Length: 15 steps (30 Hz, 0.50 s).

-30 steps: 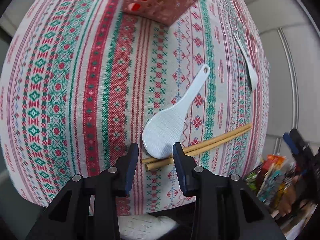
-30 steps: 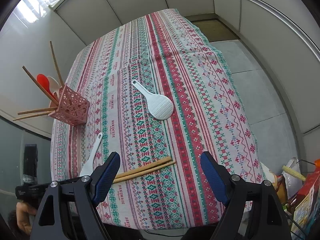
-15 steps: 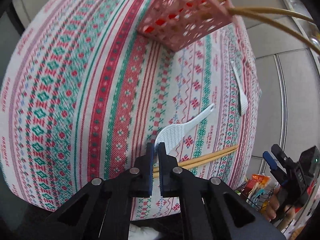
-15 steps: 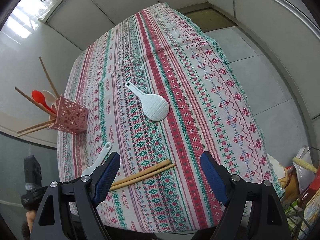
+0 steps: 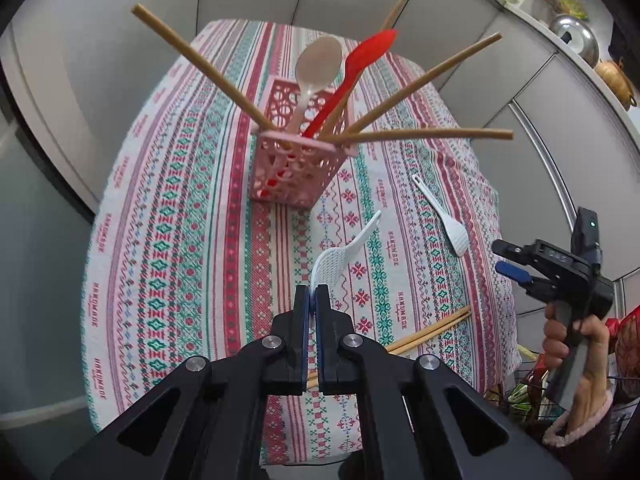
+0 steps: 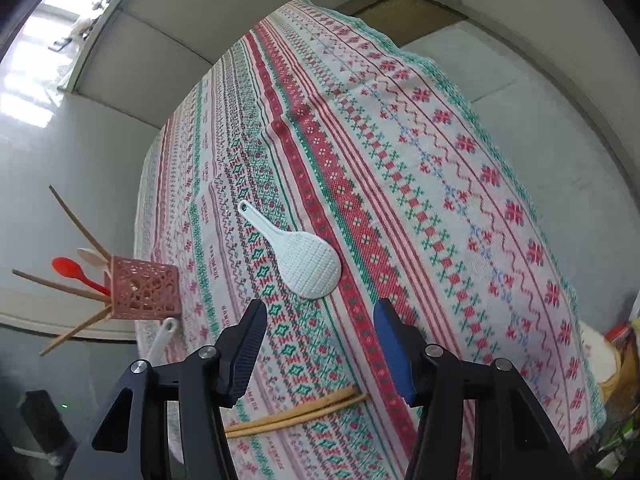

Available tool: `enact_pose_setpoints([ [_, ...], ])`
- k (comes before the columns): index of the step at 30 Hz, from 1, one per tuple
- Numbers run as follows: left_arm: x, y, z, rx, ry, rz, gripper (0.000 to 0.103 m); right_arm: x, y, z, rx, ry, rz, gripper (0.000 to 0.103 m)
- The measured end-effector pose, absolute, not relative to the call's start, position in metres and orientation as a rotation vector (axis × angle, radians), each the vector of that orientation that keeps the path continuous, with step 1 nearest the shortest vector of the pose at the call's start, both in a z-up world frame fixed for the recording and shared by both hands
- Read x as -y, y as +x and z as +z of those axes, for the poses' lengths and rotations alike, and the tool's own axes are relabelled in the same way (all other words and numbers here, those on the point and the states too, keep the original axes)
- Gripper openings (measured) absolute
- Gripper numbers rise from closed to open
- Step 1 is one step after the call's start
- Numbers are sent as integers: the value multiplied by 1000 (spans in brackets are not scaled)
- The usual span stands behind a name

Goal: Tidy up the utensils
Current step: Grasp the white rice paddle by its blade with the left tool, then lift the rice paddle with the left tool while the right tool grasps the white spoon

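My left gripper (image 5: 312,292) is shut on the head edge of a white rice paddle (image 5: 340,256), held off the cloth with its handle pointing toward the pink basket (image 5: 298,168). The basket holds several chopsticks, a pale spoon and a red spoon. A second white paddle (image 6: 300,256) lies flat on the tablecloth just beyond my right gripper (image 6: 320,320). Its jaws are closing, with nothing between them. A pair of chopsticks (image 6: 296,416) lies on the cloth under the right fingers. In the left wrist view the right gripper (image 5: 498,257) hovers over the table's right edge.
The patterned tablecloth (image 6: 400,160) covers the whole table and hangs over its edges. A person's hand (image 5: 568,344) grips the right tool. Bags and packets (image 5: 624,332) crowd the floor by the table's right side. Grey cabinet panels stand behind.
The left gripper closed on the paddle's head and rose with it, so the basket came into full view. The right gripper moved down toward the second paddle and its jaws narrowed.
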State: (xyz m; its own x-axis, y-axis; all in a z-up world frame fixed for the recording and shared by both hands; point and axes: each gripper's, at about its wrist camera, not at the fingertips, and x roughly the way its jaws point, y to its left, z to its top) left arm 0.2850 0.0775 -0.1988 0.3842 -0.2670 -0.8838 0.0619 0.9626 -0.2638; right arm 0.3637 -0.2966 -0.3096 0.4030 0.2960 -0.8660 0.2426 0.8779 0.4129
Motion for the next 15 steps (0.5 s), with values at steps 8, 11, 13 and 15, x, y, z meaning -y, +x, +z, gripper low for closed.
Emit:
enact_pose_setpoints([
  [8, -65, 288, -205, -1152, -149, -220, 2, 238, 385, -326, -1176, 36, 160, 74],
  [11, -71, 288, -207, -1155, -134, -221, 2, 225, 388, -343, -1203, -100, 164, 74],
  [13, -75, 288, -209, -1157, -131, -218, 2, 220, 386, -349, -1173, -169, 178, 75],
  [15, -78, 290, -209, -1157, -127, -209, 2, 220, 388, -349, -1159, -179, 200, 72],
])
